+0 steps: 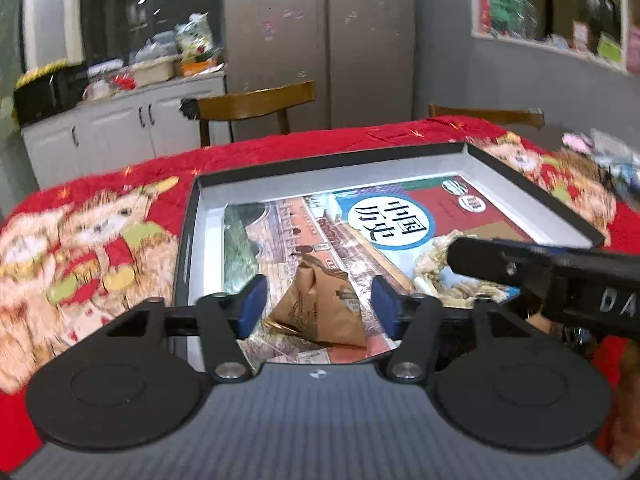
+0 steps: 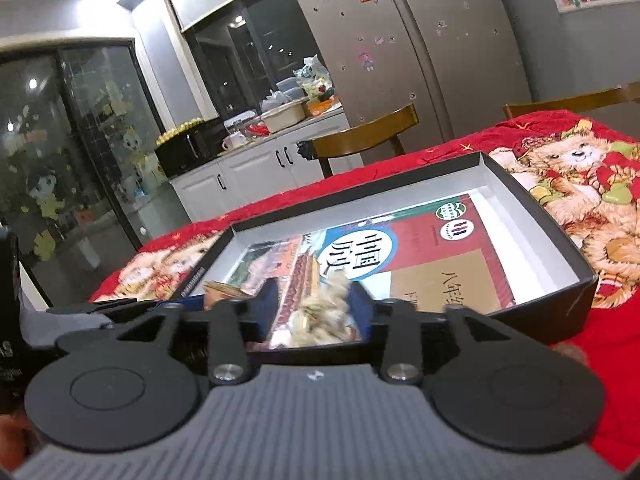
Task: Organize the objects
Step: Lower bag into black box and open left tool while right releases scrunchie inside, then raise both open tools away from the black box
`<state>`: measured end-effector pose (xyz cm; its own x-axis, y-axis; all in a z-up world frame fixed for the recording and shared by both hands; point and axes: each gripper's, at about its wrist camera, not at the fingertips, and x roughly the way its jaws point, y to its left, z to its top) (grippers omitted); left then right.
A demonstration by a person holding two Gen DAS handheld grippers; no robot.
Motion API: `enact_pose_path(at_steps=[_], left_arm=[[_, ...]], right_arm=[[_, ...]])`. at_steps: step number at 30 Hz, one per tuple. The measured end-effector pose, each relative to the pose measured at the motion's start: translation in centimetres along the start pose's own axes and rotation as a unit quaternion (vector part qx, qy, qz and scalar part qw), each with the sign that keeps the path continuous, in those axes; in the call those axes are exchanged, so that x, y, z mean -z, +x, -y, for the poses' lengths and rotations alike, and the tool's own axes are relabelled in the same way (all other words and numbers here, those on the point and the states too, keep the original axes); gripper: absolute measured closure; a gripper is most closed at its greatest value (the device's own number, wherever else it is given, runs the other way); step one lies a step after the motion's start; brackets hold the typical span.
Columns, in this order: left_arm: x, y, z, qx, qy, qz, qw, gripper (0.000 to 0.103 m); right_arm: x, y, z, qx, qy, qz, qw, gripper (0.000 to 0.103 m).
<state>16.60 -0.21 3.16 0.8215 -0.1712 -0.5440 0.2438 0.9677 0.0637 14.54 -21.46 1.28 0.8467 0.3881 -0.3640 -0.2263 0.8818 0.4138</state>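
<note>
A shallow black box with a white inside (image 1: 328, 162) (image 2: 360, 194) sits on the red tablecloth and holds a textbook (image 1: 360, 216) (image 2: 440, 248) lying flat. On the book lies a brown paper packet (image 1: 320, 308) (image 2: 224, 290), between the blue pads of my left gripper (image 1: 319, 306), which stand apart from it; the gripper is open. A pale coil of rope (image 1: 436, 264) (image 2: 320, 320) rests on the book just right of the packet. My right gripper (image 2: 314, 308) is open around it, and the rope looks blurred.
The red cloth with bear prints (image 1: 100, 232) (image 2: 580, 184) covers the table. Wooden chairs (image 1: 256, 104) (image 2: 360, 136) stand at the far side, with a fridge and a cluttered counter (image 1: 132, 80) behind. Small blurred items (image 1: 600, 152) lie at the table's right.
</note>
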Motion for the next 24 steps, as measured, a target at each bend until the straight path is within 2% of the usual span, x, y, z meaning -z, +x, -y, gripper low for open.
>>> enact_pose_path(at_steps=[4,6,10,17,21,24], left_arm=[[-0.4,-0.5,0.5,-0.021,0.031,0.002,0.9993,0.033],[-0.7,-1.0,0.0,-0.023,0.020,0.007,0.9995,0.031],[-1.9,-2.4,-1.3,-0.033,-0.010,0.016,0.9993,0.030],[-4.7,-8.3,-4.5,-0.032,-0.070,0.072,0.9945,0.028],[-6.2,-12.0,-5.8,-0.015,-0.084,0.105,0.9908,0.023],[-7.1,-14.8,-6.6,-0.007,-0.080,0.131,0.9882,0.023]], right_arm=[[-0.8,-0.9,0.5,-0.019,0.035,0.008,0.999,0.030],[-1.5,-1.4,0.4,-0.017,0.038,0.015,0.999,0.025],[-3.9,-3.5,-0.3,-0.007,0.056,0.043,0.997,0.021],[-5.8,-8.7,-2.1,0.015,0.020,0.085,0.996,0.013],[-5.9,-11.7,-2.5,0.017,0.064,0.070,0.995,0.012],[-5.8,-14.7,-3.4,0.027,0.059,0.079,0.995,0.012]])
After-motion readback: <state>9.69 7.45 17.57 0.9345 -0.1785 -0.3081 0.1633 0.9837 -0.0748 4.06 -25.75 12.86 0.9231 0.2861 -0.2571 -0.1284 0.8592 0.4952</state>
